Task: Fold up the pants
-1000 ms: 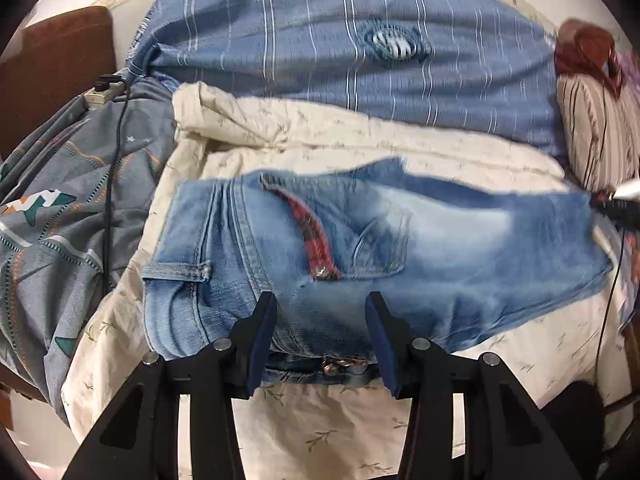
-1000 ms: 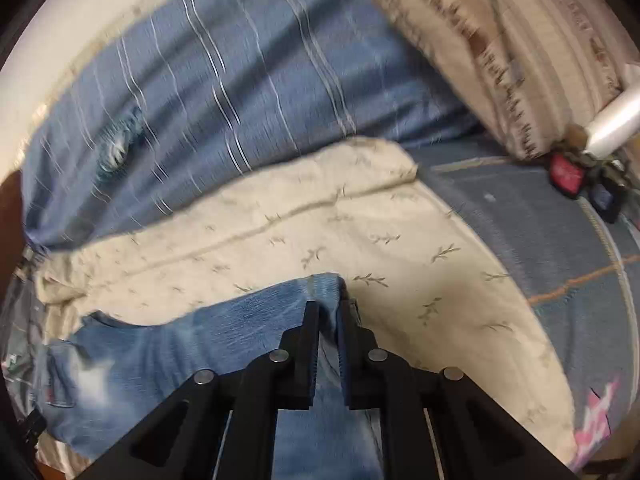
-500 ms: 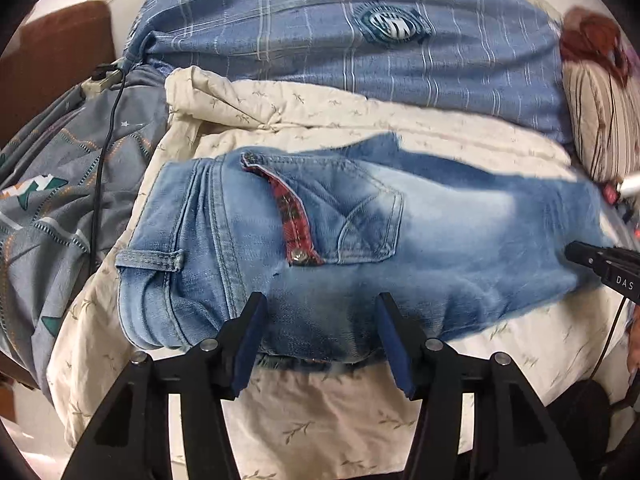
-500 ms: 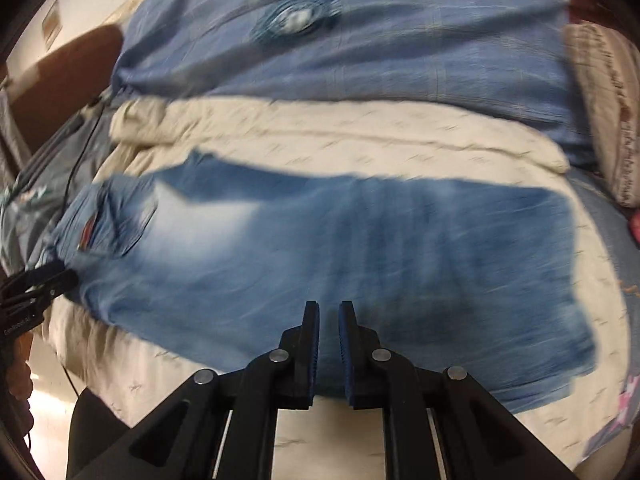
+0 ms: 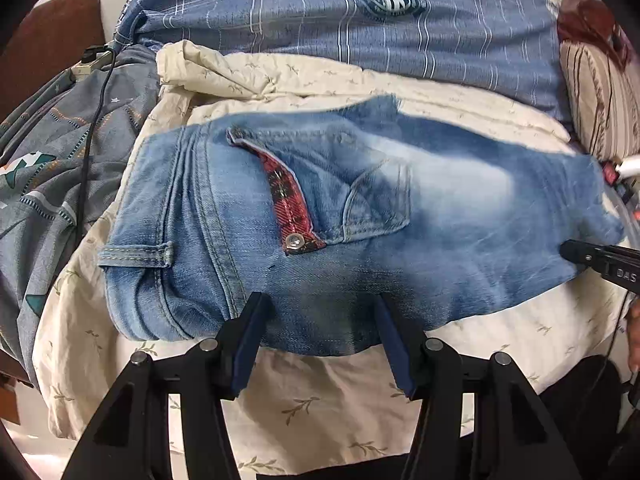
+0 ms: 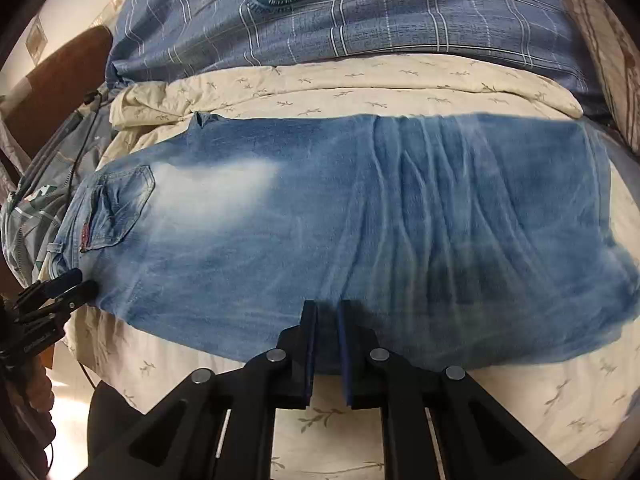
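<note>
Faded blue jeans [image 5: 360, 232] lie flat across a cream leaf-print quilt [image 5: 320, 392], waistband to the left, a back pocket with red plaid flap facing up. They also fill the right wrist view [image 6: 360, 232]. My left gripper [image 5: 320, 308] is open, its jaws wide apart at the jeans' near edge by the waist, holding nothing. My right gripper [image 6: 326, 312] has its jaws close together with a narrow gap, over the near edge at mid-leg; no cloth shows between them. Its tip shows in the left wrist view [image 5: 600, 260].
A blue checked duvet [image 5: 340, 20] lies behind the quilt. A grey patterned blanket [image 5: 52, 160] with a black cable [image 5: 86, 148] is at the left. A striped pillow [image 5: 600, 100] is at the right. A brown headboard [image 5: 48, 48] is at the far left.
My right gripper let go of the leg hem and swung back to the near edge at mid-leg. My left gripper drew back slightly. The jeans now lie flat.
</note>
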Motion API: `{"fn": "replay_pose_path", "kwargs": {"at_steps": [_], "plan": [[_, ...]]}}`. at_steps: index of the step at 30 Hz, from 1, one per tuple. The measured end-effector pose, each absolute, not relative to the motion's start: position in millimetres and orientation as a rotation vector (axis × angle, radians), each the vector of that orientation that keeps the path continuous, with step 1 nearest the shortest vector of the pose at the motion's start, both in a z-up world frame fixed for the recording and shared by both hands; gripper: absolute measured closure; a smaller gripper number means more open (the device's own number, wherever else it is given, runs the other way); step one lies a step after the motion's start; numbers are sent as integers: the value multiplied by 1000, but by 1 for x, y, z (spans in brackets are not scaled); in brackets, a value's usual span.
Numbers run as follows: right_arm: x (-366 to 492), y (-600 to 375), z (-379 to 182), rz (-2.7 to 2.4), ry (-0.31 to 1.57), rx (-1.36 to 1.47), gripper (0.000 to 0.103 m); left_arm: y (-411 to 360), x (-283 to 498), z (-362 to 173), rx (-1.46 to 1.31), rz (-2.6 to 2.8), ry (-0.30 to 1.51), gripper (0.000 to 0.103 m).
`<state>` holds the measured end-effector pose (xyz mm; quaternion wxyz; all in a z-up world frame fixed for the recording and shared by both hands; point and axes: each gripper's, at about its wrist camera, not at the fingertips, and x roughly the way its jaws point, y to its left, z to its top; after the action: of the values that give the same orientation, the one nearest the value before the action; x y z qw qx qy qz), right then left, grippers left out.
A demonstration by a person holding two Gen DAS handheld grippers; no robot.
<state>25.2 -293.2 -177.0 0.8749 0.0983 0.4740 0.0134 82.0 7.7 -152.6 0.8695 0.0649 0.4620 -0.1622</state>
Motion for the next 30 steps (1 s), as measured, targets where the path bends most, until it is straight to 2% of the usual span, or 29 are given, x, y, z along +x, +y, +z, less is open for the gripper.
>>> {"fn": "replay_pose_path", "kwargs": {"at_steps": [7,10,18,26,28,30], "plan": [[74,-257,-125,226,868,158,91,38,80,-107,77,-294,813,43],[110,-228,-116,282,862,129,91,47,94,-108,69,-278,830,43],[192,-175,-120,325,864,-10,91,81,104,-127,77,-194,882,43],[239,-155,-153,351,999,-201,91,85,110,-157,78,-231,960,42],[244,-151,-162,352,1036,-215,91,88,115,-166,89,-203,986,34],[248,-151,-168,334,1060,-228,91,94,122,-173,37,-209,1014,33]]}}
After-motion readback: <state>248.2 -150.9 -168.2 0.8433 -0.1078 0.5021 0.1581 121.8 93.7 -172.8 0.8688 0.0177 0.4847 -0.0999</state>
